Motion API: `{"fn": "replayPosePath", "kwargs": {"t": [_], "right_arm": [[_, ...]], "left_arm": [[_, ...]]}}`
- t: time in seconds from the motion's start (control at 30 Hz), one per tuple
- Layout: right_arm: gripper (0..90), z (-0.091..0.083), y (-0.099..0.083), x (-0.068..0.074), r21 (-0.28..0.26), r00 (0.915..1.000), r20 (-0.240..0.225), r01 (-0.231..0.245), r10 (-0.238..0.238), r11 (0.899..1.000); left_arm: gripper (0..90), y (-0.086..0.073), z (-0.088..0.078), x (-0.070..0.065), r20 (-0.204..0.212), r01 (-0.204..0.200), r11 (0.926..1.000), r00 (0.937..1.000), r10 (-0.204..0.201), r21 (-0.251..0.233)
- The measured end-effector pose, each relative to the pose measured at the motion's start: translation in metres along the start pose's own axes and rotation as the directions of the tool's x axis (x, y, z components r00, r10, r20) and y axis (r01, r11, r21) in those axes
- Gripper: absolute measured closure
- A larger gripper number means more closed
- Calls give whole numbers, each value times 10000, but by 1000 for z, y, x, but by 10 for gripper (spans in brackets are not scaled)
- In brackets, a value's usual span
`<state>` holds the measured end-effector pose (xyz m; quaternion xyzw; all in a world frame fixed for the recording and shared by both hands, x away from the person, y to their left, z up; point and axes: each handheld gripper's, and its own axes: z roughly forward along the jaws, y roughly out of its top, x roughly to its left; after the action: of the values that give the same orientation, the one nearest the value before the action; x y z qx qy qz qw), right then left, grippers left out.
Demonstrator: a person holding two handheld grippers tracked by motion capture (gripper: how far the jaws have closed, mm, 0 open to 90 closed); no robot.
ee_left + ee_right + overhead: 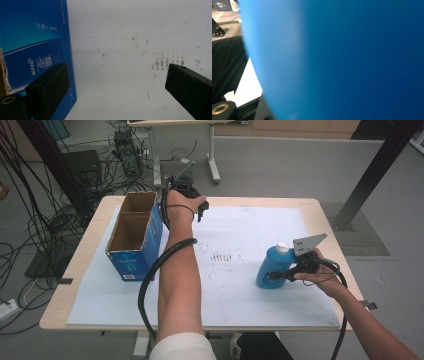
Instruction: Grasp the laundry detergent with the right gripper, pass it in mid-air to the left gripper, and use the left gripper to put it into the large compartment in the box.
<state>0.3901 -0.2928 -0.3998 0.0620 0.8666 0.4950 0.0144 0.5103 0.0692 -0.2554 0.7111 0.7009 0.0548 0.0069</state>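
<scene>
Right gripper (281, 271): clenched on the blue bottle (270, 267); in the high view its jaws are seen pressed against the bottle's side, with the grey three-cornered plate just above the bottle's white cap (283, 247).
Blue bottle: stood upright on the white mat (240, 285), at the right part of the table (325, 215), well apart from the box; in the right gripper view its blue wall (352, 60) is seen very close and blurred.
Left gripper (201, 210): released; nothing is gripped. In the left gripper view its two black jaws are seen wide apart, with bare mat (120, 75) between them.
Left gripper's place: held over the far part of the mat, just beside the blue cardboard box (134, 240), on the box's right.
Blue cardboard box: stood on the left part of the mat, open at the top, split into two compartments; its printed blue side (32, 42) is seen next to one jaw in the left gripper view.
Mat: marked with small reddish-brown stains (222, 256) near its middle, between box and bottle.
Cables: one black cable is trailed from each gripper toward the near edge of the table.
</scene>
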Motion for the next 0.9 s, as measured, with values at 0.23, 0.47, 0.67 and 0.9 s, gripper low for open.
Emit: {"fn": "replayPosePath", "kwargs": {"t": [0.23, 0.47, 0.67, 0.9], "right_arm": [[435, 0, 1, 0, 63, 10000, 37, -11, 11, 10000], [435, 0, 1, 0, 79, 10000, 30, -39, 38, 10000], [435, 0, 1, 1, 103, 10000, 70, -40, 39, 9999], [436, 0, 1, 1, 114, 9999, 89, -69, 68, 9999]], "left_arm": [[61, 0, -2, 1, -21, 5, 10000, 10000, -5, -32], [60, -1, -3, 0, -37, -34, 10000, 10000, 34, -31], [60, -1, -2, 0, -18, -49, 10000, 10000, 49, -42], [60, -1, -4, 2, -17, -32, 10000, 10000, 32, -59]]}}
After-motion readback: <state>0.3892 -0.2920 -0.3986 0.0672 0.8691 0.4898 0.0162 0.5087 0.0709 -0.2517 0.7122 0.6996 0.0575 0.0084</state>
